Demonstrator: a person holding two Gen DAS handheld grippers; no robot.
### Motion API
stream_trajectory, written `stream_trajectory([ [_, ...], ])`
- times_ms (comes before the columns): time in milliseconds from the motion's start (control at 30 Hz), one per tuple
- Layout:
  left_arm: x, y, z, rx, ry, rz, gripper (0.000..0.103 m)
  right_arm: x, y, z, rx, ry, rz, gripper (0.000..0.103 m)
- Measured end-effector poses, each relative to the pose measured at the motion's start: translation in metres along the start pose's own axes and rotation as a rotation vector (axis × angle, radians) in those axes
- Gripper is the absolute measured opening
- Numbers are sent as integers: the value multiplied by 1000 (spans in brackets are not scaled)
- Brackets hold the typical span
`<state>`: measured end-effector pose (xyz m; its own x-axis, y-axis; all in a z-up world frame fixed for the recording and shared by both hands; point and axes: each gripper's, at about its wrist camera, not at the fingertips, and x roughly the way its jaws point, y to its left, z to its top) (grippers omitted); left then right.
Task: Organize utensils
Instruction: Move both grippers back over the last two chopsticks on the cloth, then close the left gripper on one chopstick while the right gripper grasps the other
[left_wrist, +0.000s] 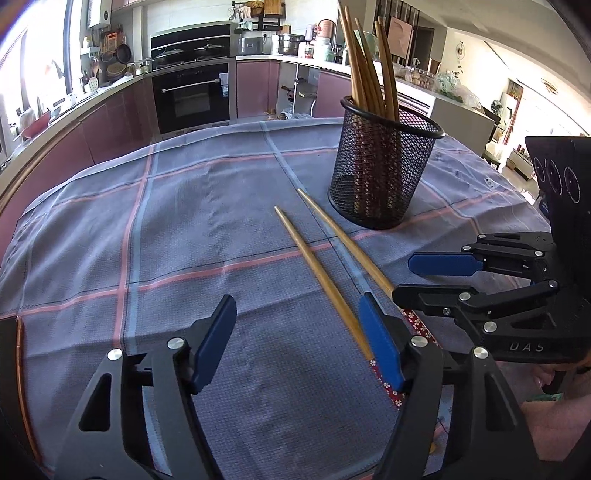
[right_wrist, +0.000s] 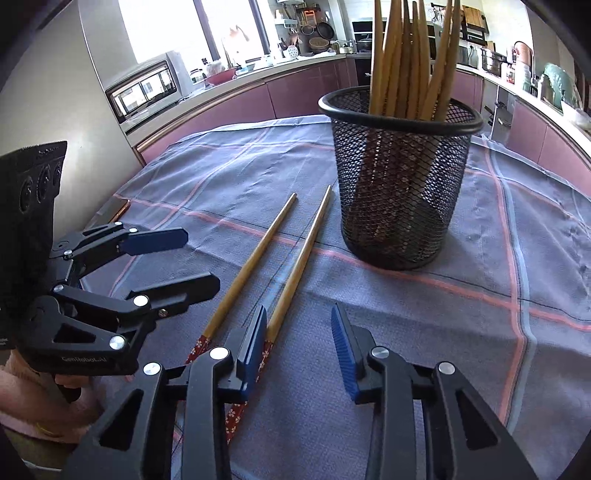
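Observation:
Two wooden chopsticks with red flowered ends lie side by side on a grey checked cloth (left_wrist: 184, 221). One chopstick (left_wrist: 317, 273) runs in between my left gripper's (left_wrist: 295, 314) open fingers, close against the right pad. The other chopstick (right_wrist: 299, 258) lies between my right gripper's (right_wrist: 299, 314) open fingers, beside the left pad. Neither is pinched from both sides. A black mesh holder (left_wrist: 384, 170) with several chopsticks upright in it stands just beyond them. Each gripper shows in the other's view: the right gripper (left_wrist: 404, 278) and the left gripper (right_wrist: 201, 258).
The cloth (right_wrist: 498, 258) covers a table, with kitchen counters, an oven (left_wrist: 192, 96) and a microwave (right_wrist: 147, 88) beyond its edges. A dark flat object with a copper rim (right_wrist: 118, 208) lies at the cloth's left edge. A hand in a pink sleeve (right_wrist: 33, 398) holds the left gripper.

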<state>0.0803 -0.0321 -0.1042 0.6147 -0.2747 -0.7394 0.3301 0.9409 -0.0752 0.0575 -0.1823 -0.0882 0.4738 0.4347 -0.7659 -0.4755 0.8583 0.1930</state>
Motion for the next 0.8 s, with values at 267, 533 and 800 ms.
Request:
stream_trajectory([
  [267,14,-9,1,24,42,-4,49,2,-4,1,1,1,3,34],
  [533,16,-2,4,-5,49,-10,41,3,-3,5,-1,-2,4,34],
  [800,24,2,12,-5,51,-5,35,15,1,18,-8,-10,2,34],
])
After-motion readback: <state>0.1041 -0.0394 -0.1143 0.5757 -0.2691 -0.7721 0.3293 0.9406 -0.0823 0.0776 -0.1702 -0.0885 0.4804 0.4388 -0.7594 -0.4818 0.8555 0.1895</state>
